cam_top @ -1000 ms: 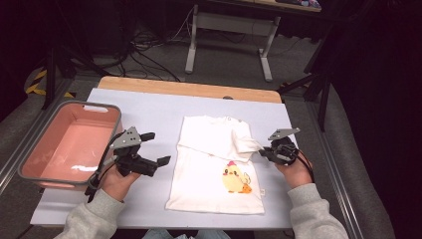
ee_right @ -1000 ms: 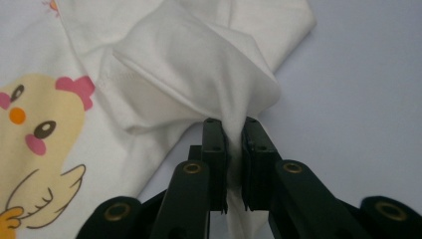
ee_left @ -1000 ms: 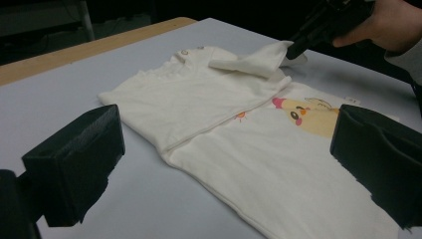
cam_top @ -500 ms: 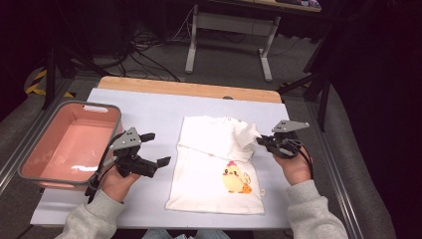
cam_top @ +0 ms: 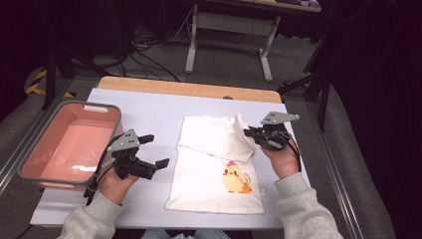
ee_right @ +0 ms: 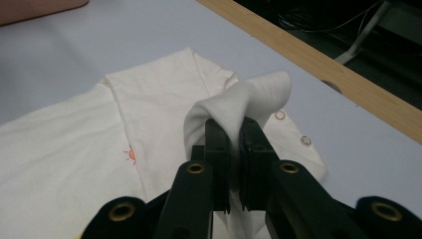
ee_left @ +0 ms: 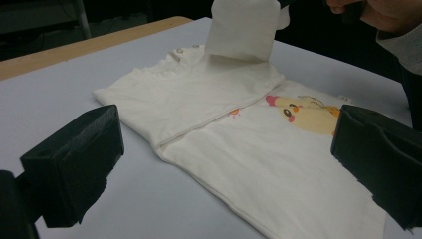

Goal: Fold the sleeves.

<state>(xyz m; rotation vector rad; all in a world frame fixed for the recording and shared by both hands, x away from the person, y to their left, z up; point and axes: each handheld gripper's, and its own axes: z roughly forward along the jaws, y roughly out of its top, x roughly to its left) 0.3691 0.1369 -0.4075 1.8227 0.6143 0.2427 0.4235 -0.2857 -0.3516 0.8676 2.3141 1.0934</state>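
Soft white cotton shirt (cam_top: 214, 167) lying flat, right claw (cam_top: 248, 133) pinching its lifted sleeve fold, left claw (cam_top: 154, 151) spread wide

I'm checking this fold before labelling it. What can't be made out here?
- Shirt sleeve tip: pinched inside the shut right claw, right gripper view.
- Chick print: partly behind the left claw's far jaw, left gripper view.
- Bin front wall: too steep to see, high view.

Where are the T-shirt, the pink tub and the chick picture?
T-shirt (cam_top: 209, 186): high view, on its plain lower front.
Pink tub (cam_top: 102, 106): high view, on its grey far rim.
Chick picture (ee_left: 303, 113): left gripper view, on the chick's yellow body.
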